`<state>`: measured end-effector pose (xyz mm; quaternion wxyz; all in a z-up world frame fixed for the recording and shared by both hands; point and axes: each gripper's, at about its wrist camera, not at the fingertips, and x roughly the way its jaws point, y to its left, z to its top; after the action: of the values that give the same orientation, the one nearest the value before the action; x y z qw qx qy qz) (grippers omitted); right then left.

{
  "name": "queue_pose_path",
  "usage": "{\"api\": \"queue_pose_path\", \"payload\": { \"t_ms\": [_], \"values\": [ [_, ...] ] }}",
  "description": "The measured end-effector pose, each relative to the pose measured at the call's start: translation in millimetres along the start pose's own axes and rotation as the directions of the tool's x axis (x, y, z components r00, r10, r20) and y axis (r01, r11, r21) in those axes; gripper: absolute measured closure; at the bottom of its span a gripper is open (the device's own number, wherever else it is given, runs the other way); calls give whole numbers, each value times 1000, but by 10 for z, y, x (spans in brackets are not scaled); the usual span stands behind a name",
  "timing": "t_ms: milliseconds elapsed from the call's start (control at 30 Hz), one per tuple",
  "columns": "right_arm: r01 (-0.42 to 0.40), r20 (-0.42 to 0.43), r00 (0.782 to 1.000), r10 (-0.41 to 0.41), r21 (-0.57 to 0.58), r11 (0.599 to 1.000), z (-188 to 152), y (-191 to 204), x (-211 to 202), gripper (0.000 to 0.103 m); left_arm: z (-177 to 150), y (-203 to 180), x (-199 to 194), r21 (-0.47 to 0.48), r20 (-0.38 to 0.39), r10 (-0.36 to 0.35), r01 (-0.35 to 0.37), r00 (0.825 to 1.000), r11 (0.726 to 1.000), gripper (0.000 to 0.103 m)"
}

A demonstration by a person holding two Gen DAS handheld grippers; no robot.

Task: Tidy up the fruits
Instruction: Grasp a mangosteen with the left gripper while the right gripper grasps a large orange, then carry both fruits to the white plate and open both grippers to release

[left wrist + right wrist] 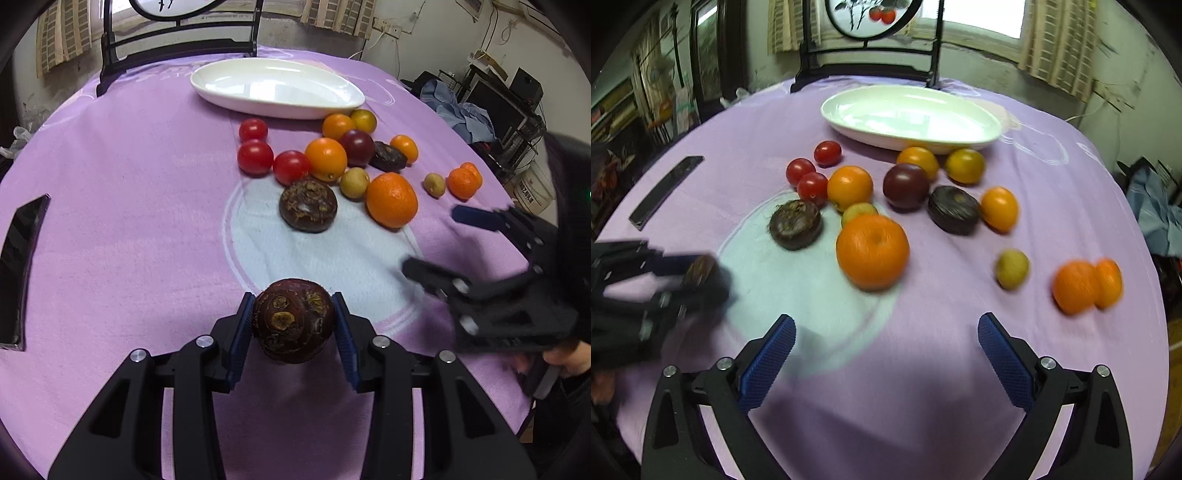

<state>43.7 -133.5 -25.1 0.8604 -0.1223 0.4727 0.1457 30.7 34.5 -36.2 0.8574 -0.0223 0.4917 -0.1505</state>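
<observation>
Between the blue ribbed fingers [242, 334] of the left gripper [294, 325], low at 6 o'clock in its own view, sits a dark brown water chestnut [293, 320], pinched from both sides, its rough skin scarred with tan patches; its underside is hidden. From the right wrist view that gripper is a blur at 9 o'clock. The right gripper [886, 345] has its fingers spread wide with nothing between them, above the soft purple cloth [923, 387] on the table. Beyond lie smooth red tomatoes [255, 157], glossy oranges [391, 199], flat dark chestnuts [307, 205] and small greenish fruits [354, 182], some smeared by motion. At 12 o'clock an oval white dish [277, 88] stands bare, well apart from the held chestnut.
</observation>
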Motion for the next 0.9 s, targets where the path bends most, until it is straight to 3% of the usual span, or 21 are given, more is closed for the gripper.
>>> {"api": "queue_pose_path", "payload": {
  "t_ms": [233, 300, 400, 567, 733, 900],
  "values": [
    [-42, -11, 999, 43, 13, 999, 281, -64, 213, 26, 29, 3, 10, 4, 0, 10, -10, 1000, 1000, 62],
    [-127, -12, 992, 127, 29, 992, 288, -78, 224, 58, 52, 19, 19, 5, -6, 15, -15, 1000, 1000, 62],
    [-122, -1, 992, 122, 60, 991, 267, -126, 144, 58, 111, 39, 14, 11, -13, 16, -16, 1000, 1000, 62],
    [-154, 88, 985, 146, 93, 984, 298, -321, -164, 58, 412, -24, -82, 73, 17, 36, -37, 999, 997, 62],
    [-143, 200, 972, 124, 86, 986, 587, -518, -417, 58, 998, -93, -124, 101, 94, 62, -72, 994, 992, 62],
    [-118, 241, 966, 92, 95, 988, 1081, -661, -201, 58, 1734, 19, 218, 34, 93, 96, -99, 991, 994, 62]
  ]
}}
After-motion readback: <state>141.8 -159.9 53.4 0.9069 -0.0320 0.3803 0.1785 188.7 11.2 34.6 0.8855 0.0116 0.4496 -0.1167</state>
